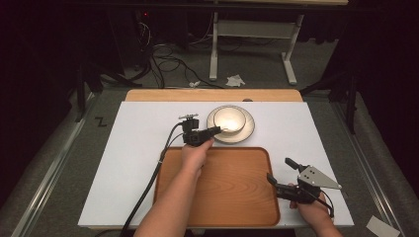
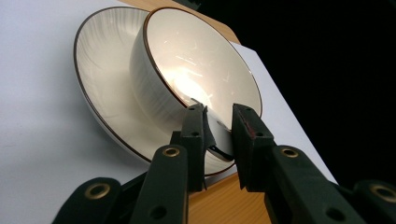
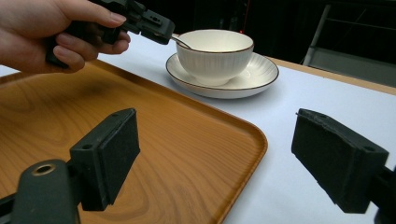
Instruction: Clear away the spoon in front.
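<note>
Two tongs in use over a white counter [image 1: 138,163]. Nearest the person, at 4 o'clock in the high view, the right tongs [image 1: 279,178] sit low in the right hand [image 1: 312,210] just off the right edge of the wooden tray [image 1: 232,197]; jaws stand wide apart with nothing between them, as the right gripper view confirms, where the two black pads [image 3: 109,154] frame bare tray and counter.

Tray: orange-brown wood, rounded corners, lying at 6 o'clock on the counter, nothing on it.

Farther out, the left forearm crosses the tray's left part toward 12 o'clock. The left hand [image 1: 196,153] holds the left tongs [image 1: 221,130] at the tray's far edge, tips reaching to the near-left rim of the bowl [image 1: 229,118]. In the left gripper view the jaws are narrowed around a metal spoon handle [image 2: 219,133] that juts over the bowl's rim; the left pad lies against it, the right pad close beside it, contact there unclear.

Bowl: white, ribbed, brown rim line, standing upright in the centre of a matching plate [image 1: 249,129], just past the tray's far edge, at 12 o'clock. Spoon lies inside the bowl, handle pointing toward the left tongs.
</note>
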